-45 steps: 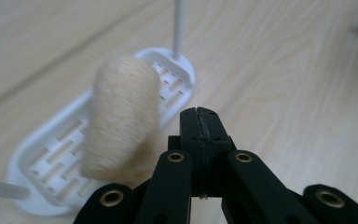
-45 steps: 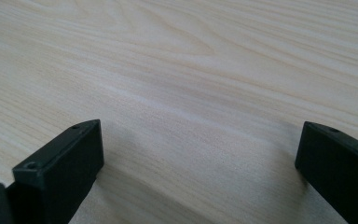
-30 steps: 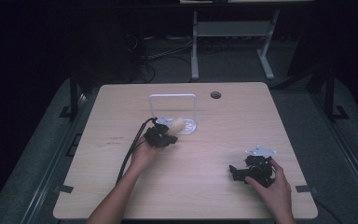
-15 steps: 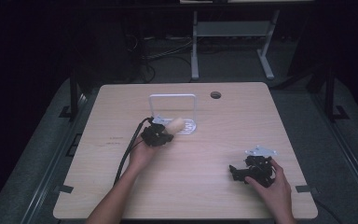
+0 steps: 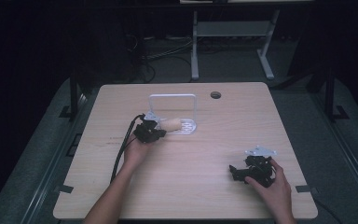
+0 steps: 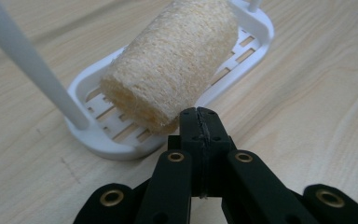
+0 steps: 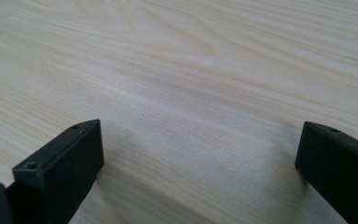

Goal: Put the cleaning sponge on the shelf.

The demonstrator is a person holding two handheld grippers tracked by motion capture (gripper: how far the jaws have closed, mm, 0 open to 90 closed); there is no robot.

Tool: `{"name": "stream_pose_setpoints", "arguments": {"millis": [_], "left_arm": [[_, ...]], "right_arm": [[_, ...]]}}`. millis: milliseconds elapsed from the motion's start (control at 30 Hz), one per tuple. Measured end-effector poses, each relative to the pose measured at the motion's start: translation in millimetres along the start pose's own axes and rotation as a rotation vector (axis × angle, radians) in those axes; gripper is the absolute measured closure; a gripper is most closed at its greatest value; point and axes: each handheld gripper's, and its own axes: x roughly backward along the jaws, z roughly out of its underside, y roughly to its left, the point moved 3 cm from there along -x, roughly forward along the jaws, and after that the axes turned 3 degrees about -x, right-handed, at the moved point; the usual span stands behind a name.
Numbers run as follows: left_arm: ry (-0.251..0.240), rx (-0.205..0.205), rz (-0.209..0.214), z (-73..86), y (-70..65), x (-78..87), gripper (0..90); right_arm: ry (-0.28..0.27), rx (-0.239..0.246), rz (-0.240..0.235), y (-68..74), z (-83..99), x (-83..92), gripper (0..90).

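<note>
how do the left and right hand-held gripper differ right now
The left hand-held gripper has its jaws shut together, empty; the right hand-held gripper has them wide apart, also empty. The left tips sit just in front of the loofah lying on the white rack; the right faces bare table. In the high view, the left is mid-table, the right near the front right corner. Both are black.
</note>
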Motion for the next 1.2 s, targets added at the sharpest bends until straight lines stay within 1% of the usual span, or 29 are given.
{"name": "stream_pose_setpoints", "arguments": {"millis": [100, 167, 267, 500, 633, 700, 800, 867, 900, 933, 1000, 1033, 1100, 1167, 1200], "left_arm": [[-0.003, 0.004, -0.017, 1.5, 4.1, 0.2, 90.0], [-0.006, -0.001, -0.029, 1.5, 6.0, 0.5, 90.0], [-0.012, 0.006, -0.037, 1.4, 6.4, 0.3, 90.0], [-0.002, 0.002, -0.020, 1.5, 3.9, 0.0, 90.0], [-0.007, 0.006, -0.007, 0.4, 0.8, 2.5, 89.9], [-0.004, 0.003, 0.003, 0.2, -2.9, 3.8, 89.9], [0.000, -0.005, 0.012, 1.2, -5.4, 6.4, 89.7], [-0.001, -0.006, 0.012, 1.6, -6.0, 7.5, 89.1], [0.000, -0.005, 0.019, 2.4, -7.5, 10.2, 88.6], [0.000, -0.005, 0.019, 2.4, -7.5, 10.2, 87.8], [0.007, -0.009, 0.029, 4.3, -9.4, 15.6, 84.2], [0.007, -0.009, 0.029, 4.3, -9.4, 15.6, 81.3], [0.012, -0.007, 0.034, 6.8, -10.7, 22.4, 75.6], [0.015, 0.001, 0.038, 7.9, -11.3, 24.6, 68.4], [0.021, 0.001, 0.035, 8.9, -11.4, 27.1, 68.4]], "right_arm": [[-0.001, 0.000, 0.000, 0.0, 0.0, 0.0, 0.5], [-0.001, 0.000, -0.001, 0.0, 0.0, -0.1, 0.6], [0.000, 0.000, 0.000, 0.0, 0.0, 0.0, 0.6], [-0.001, 0.000, 0.000, 0.0, 0.0, 0.0, 0.5], [-0.001, 0.000, 0.000, 0.0, 0.0, 0.0, 0.5], [0.000, 0.000, 0.000, 0.0, 0.0, 0.0, 0.6], [-0.001, 0.000, 0.000, 0.0, 0.0, 0.0, 0.6], [0.000, 0.000, 0.000, 0.0, 0.0, 0.0, 0.6], [0.000, 0.000, 0.000, 0.0, 0.0, 0.0, 0.6], [0.000, 0.000, 0.000, 0.0, 0.0, 0.0, 0.6], [-0.001, 0.000, -0.001, 0.0, 0.0, -0.1, 0.6], [0.000, 0.000, 0.000, 0.0, 0.0, 0.0, 0.6], [-0.001, 0.000, 0.000, 0.0, 0.0, 0.0, 0.5], [-0.001, 0.000, 0.000, 0.0, 0.0, 0.0, 0.6], [-0.001, 0.000, -0.001, 0.0, 0.0, -0.1, 0.6]]}}
